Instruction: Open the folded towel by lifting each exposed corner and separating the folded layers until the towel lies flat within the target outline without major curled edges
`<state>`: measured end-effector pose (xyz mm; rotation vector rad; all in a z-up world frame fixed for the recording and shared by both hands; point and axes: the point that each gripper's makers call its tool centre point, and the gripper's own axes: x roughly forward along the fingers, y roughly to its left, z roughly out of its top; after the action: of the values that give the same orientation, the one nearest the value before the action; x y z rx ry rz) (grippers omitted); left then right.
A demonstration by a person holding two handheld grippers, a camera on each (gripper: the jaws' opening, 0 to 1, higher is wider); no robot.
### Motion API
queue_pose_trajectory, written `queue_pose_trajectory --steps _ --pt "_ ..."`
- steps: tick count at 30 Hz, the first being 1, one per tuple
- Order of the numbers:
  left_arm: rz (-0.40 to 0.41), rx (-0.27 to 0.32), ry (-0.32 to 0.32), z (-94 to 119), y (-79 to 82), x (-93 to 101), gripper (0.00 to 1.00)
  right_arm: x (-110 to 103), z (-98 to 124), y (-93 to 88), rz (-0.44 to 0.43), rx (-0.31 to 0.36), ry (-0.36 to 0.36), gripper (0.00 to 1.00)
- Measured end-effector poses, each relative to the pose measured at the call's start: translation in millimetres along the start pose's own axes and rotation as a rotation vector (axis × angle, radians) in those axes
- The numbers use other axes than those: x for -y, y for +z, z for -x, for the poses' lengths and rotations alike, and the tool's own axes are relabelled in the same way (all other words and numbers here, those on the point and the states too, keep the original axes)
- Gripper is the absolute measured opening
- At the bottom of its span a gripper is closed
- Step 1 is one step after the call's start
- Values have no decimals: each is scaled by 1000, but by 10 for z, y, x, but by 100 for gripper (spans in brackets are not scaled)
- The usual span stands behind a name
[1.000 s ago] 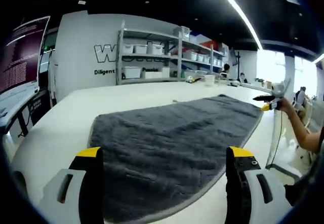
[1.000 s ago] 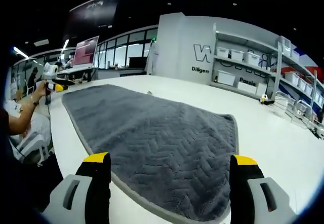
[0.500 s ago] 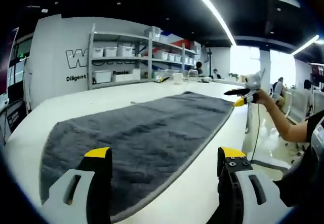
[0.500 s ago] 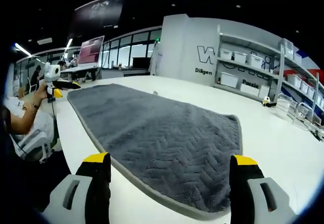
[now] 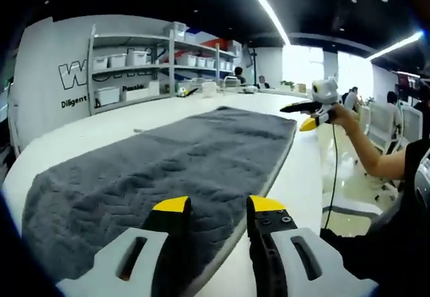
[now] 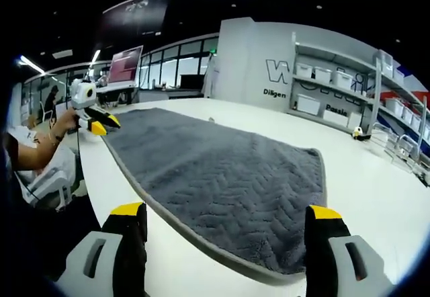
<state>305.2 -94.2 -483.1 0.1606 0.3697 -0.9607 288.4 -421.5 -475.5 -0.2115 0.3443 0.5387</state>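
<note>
**Towel spread long on the white table, a gripper at each end**

Here the grey towel (image 5: pixel 168 169) lies stretched out along the white table (image 5: pixel 94 125), its herringbone pile facing up and its pale hem running down the near side. In the left gripper view the left gripper (image 5: pixel 215 209) sits low at the towel's near edge, its yellow-tipped jaws drawn close with a narrow gap between them; the hem passes just ahead of and between the tips, but whether they pinch it cannot be told. Far ahead of these jaws, to their right, the right gripper (image 5: pixel 310 112) shows in a person's hand at the towel's far corner.

In the right gripper view the right gripper (image 6: pixel 225 220) has its jaws spread wide with nothing between them, and the towel's rounded end lies just ahead of the tips. Beyond, to the left of these jaws, the left gripper appears at the far edge of the towel. Shelves with white bins (image 6: pixel 322 75) stand behind the table
</note>
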Motion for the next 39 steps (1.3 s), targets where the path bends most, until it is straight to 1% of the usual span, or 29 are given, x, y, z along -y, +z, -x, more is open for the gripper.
queue_pose_trajectory --steps 3,4,7,14,23,29,30,32,35,37,38,39 --pt "29 -21 -18 -24 -69 18 33 6 3 -37 6 -14 3 99" --pt "30 -22 -20 -17 -77 26 33 13 4 -64 11 -29 2 99" --pt "30 -22 -19 3 -80 21 32 10 1 -81 23 -40 -1 99" --pt "-3 -39 -26 32 -111 40 30 -18 8 -63 17 -37 4 99" --pt "-22 -38 -30 67 -136 103 30 -19 21 -65 14 -39 6 99" --pt "-44 -34 -34 77 -143 129 33 -12 25 -84 3 -42 -1 99" --pt "-40 -30 -36 77 -141 137 35 -18 27 -83 0 -41 -1 99" --pt "-7 -9 -46 80 -126 167 39 -24 32 -72 -6 -37 -1 99" --pt "82 21 -102 109 -84 253 51 -40 46 -44 -6 -32 -2 99" --pt "123 35 -102 147 -39 248 64 -66 51 -33 19 -33 1 99" --pt "112 46 -95 182 -11 233 74 -85 52 -37 24 -39 5 99" --pt "106 75 -74 216 46 201 79 -105 53 -37 26 -42 8 99"
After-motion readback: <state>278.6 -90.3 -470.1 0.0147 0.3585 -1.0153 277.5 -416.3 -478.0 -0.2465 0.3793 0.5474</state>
